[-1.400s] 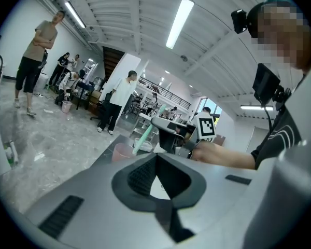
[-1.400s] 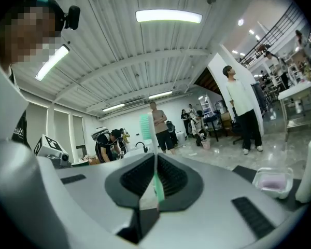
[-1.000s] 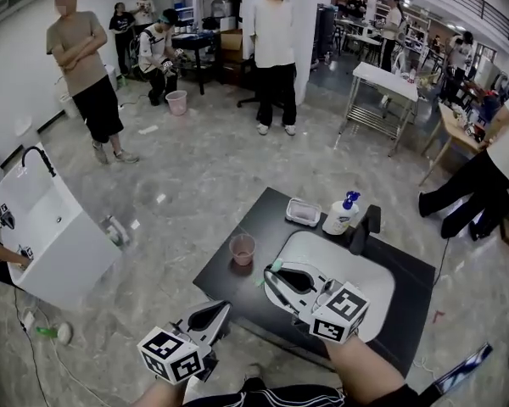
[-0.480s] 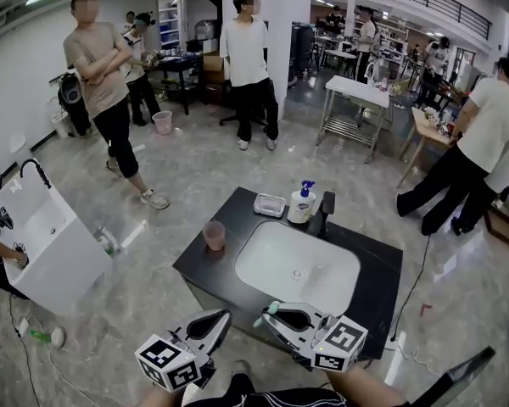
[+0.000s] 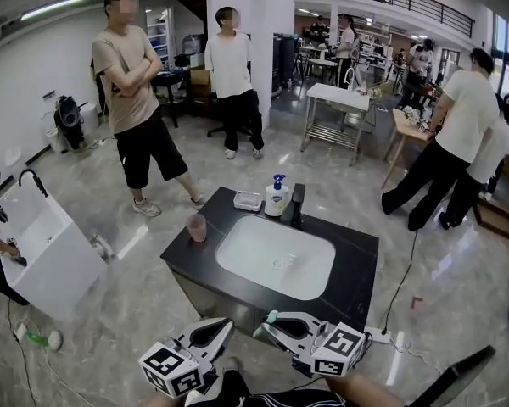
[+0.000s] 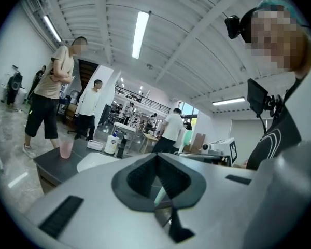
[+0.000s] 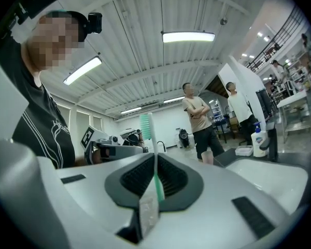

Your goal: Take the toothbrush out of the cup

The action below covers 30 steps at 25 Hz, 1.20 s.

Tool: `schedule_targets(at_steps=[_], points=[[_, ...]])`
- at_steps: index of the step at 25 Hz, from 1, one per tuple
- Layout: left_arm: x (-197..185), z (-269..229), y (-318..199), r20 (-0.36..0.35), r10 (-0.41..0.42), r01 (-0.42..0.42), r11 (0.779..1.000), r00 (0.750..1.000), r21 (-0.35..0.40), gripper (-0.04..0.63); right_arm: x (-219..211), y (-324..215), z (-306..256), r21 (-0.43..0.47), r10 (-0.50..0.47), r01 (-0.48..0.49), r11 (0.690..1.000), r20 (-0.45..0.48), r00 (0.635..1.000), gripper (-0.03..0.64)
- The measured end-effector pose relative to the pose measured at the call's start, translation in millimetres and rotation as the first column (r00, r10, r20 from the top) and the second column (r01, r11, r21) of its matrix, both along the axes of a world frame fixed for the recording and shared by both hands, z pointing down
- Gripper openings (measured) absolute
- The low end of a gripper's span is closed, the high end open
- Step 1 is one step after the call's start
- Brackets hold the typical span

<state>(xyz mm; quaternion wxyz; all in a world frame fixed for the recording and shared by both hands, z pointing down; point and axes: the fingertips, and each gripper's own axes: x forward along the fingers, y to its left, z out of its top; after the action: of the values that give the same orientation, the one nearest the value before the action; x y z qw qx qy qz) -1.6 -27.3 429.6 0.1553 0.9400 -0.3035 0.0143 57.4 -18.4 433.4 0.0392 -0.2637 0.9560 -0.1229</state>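
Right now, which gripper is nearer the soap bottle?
Right. The right gripper is off the near edge of the counter, straight across from the soap bottle; the left gripper is farther left.

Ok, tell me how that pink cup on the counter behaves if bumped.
The cup looks like see-through plastic with nothing sticking out, so probably light and easy to slide. It stands upright, taller than wide, so a high knock would likely tip it. It sits near the counter edge, so it might fall off.

Toothbrush [image 7: 153, 150] — green plastic; cup [image 5: 197, 227] — translucent pink plastic; floor [image 5: 458, 261] glossy.
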Motion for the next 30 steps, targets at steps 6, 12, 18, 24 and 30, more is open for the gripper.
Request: schedule_targets(at_steps=[6, 12, 18, 24, 30], points=[[12.4, -11.1, 21.3, 0.002, 0.019, -0.019, 0.999, 1.000, 0.025, 0.005, 9.9, 17.9, -2.9, 0.010, 0.017, -0.017, 1.000, -0.003, 1.000, 0.026], [25.6, -9.3, 29.8, 0.008, 0.034, -0.034, 0.999, 0.999, 0.042, 0.005, 20.9, 25.3, 0.8, 0.019, 0.031, -0.031, 0.999, 0.000, 1.000, 0.026], [34.5, -13.1, 38.1, 0.015, 0.044, -0.044, 0.998, 0.999, 0.053, 0.005, 29.9, 33.6, -3.1, 0.029, 0.045, -0.045, 0.999, 0.005, 0.999, 0.026], [38.0, -10.7, 45.0, 0.035, 0.040, -0.042, 0.997, 0.999, 0.060, 0.005, 32.6, 40.5, -3.5, 0.034, 0.046, -0.046, 0.998, 0.007, 0.999, 0.026], [37.0, -13.9, 47.6, 0.047, 0.026, -0.029, 0.997, 0.999, 0.065, 0.005, 32.1, 44.2, -7.6, 0.037, 0.044, -0.044, 0.998, 0.009, 0.999, 0.026]])
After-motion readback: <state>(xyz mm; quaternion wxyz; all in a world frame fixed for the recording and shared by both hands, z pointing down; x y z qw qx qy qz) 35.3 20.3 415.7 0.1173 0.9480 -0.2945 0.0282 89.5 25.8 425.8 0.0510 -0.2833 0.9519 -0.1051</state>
